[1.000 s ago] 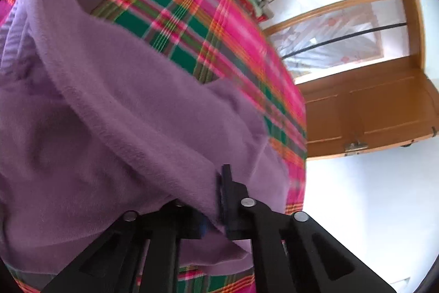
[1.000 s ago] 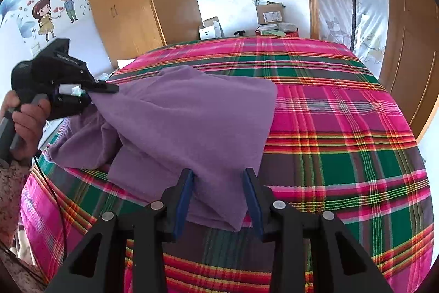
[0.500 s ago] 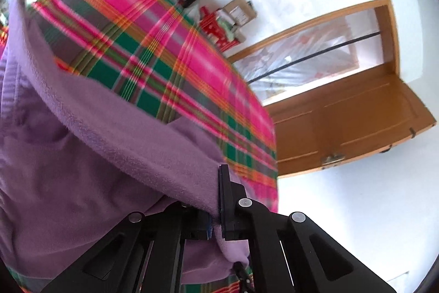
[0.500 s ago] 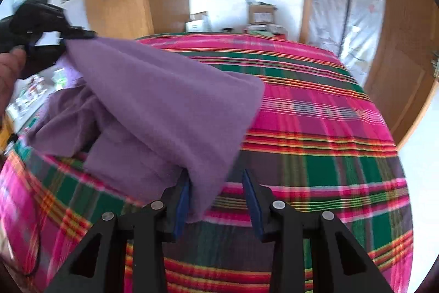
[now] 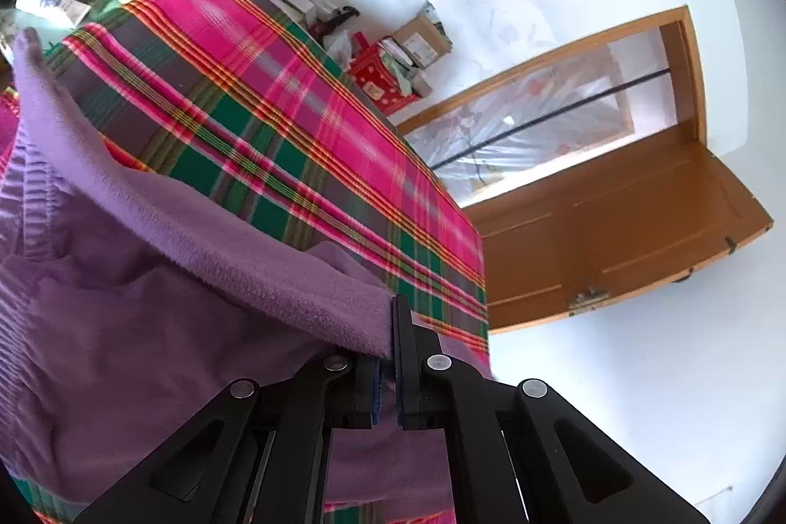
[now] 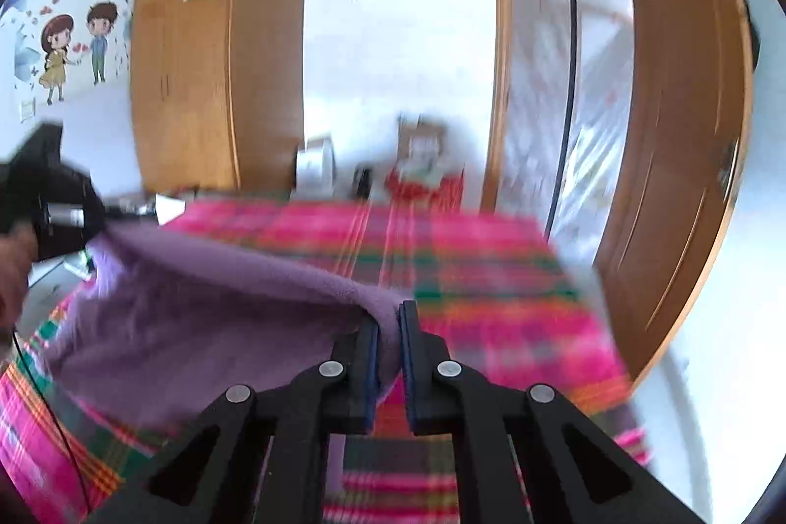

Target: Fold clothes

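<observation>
The left gripper (image 5: pixel 388 357) clamps the purple garment (image 5: pixel 147 303), the right gripper (image 6: pixel 389 342) is closing on its edge; folding has hardly begun.

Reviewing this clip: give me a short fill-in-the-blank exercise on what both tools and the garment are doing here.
1. The left tool is shut on the edge of a ____ fleece garment.
2. The right tool is closing with the ____ between its pads.
3. The bed is covered by a pink and green ____ cloth.
4. Past the bed stands a wooden ____ with a bag on top.

Missing words: purple; garment; plaid; wardrobe
</observation>
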The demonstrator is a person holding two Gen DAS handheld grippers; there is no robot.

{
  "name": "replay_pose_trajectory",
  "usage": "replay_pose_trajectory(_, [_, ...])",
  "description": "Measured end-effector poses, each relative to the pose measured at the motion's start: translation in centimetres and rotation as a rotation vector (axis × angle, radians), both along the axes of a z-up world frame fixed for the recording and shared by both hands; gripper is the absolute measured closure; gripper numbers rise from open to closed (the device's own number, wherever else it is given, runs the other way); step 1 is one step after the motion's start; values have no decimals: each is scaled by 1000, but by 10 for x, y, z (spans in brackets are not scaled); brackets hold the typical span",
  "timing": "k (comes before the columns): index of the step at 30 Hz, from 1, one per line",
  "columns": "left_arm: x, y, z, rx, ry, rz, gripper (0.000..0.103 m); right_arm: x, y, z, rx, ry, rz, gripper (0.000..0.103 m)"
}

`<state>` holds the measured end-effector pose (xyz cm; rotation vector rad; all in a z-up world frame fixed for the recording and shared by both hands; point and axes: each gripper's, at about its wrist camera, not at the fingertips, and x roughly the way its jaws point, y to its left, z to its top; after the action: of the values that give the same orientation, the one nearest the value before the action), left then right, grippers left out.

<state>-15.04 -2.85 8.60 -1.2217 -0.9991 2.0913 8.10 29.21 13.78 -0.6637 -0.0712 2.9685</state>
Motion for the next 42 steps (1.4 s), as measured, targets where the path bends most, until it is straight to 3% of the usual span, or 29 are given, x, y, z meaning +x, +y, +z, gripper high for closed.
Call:
replay_pose_trajectory(6, [3, 2, 8, -3, 24, -15, 99, 7, -30, 50, 219, 109, 17, 95])
replay_pose_trajectory(10, [-3, 0, 3, -19, 13, -1, 99, -10, -37, 41, 303, 10, 36, 95])
replay_pose_trajectory(13, [-10, -2, -7, -41, -12, 20, 99, -29, -30, 17, 260, -132, 69, 95])
replay_pose_trajectory(16, [-19, -5, -16, -53, -37, 48, 99, -47, -18, -2, 153, -225, 103, 95])
replay_pose_trajectory(23, [-46, -4, -8, -121, -4, 94, 99, -97, 13, -18, -142, -329, 178, 94])
replay_pose_trajectory(29, [-73, 11, -15, -176, -10, 80, 99, -124, 30, -20, -249, -365, 178, 94])
replay_pose_trajectory(33, [-85, 16, -21, -192, -24, 88, 99, -134, 32, -23, -178, -366, 130, 94])
replay_pose_trajectory(39, [-97, 8, -16, -220, -9, 167, 99, -157, -5, -24, 36, -275, 125, 94])
replay_pose_trajectory(42, [-99, 4, -18, -232, -17, 180, 99, -171, -20, -35, 96, -286, 131, 94])
